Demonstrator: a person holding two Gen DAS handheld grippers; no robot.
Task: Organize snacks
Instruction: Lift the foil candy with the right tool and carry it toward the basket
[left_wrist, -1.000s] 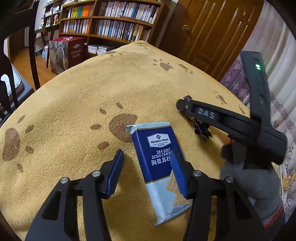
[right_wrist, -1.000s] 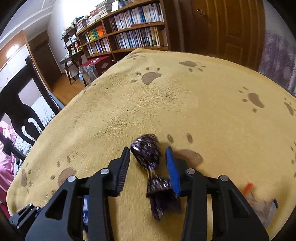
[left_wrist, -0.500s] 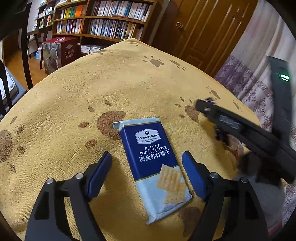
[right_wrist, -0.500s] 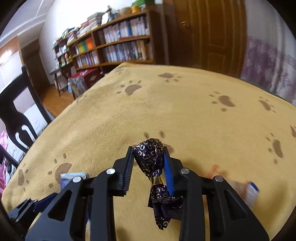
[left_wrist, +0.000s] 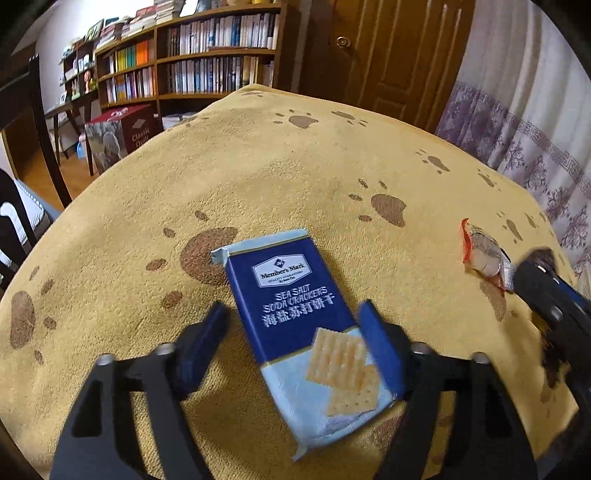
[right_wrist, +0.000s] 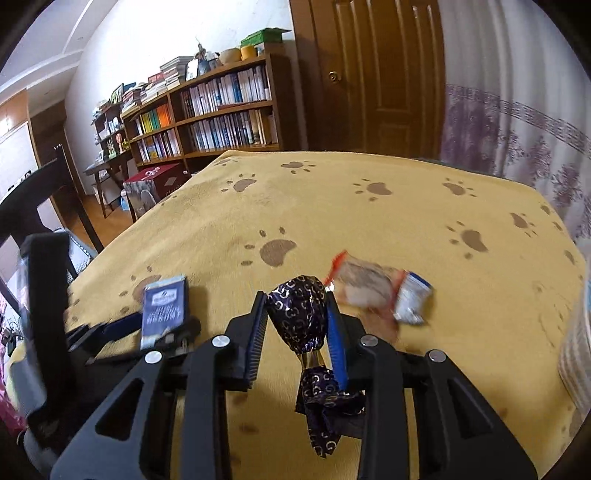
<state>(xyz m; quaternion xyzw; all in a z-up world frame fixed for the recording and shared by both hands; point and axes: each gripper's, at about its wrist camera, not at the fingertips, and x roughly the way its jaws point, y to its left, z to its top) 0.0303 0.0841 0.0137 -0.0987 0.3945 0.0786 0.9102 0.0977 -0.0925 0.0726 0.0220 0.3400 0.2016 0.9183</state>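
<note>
On a table (left_wrist: 258, 177) draped in a yellow paw-print cloth, two hand-held grippers were part-way through sorting snacks. Largest of them, a blue cracker pack (left_wrist: 306, 317), lay flat between the fingers of the left gripper (left_wrist: 295, 347), which were closing on it; the right finger appeared to touch its edge while the left one stood clear. That grasp looked unfinished, and the next move would call for squaring the fingers to the pack's long sides before any lift. Meanwhile the right gripper (right_wrist: 297, 321) pinched a purple foil candy (right_wrist: 299, 314), held clear above the cloth, its twisted tail hanging; it seemed bound for a spot by a small wrapped snack (right_wrist: 373, 288) lying just beyond. The pack read "Member's Mark", "SEA SALT SODA CRACKERS" and Chinese characters. A box (left_wrist: 125, 140) on the floor beyond showed "Classic"; the word beneath was not legible.
</note>
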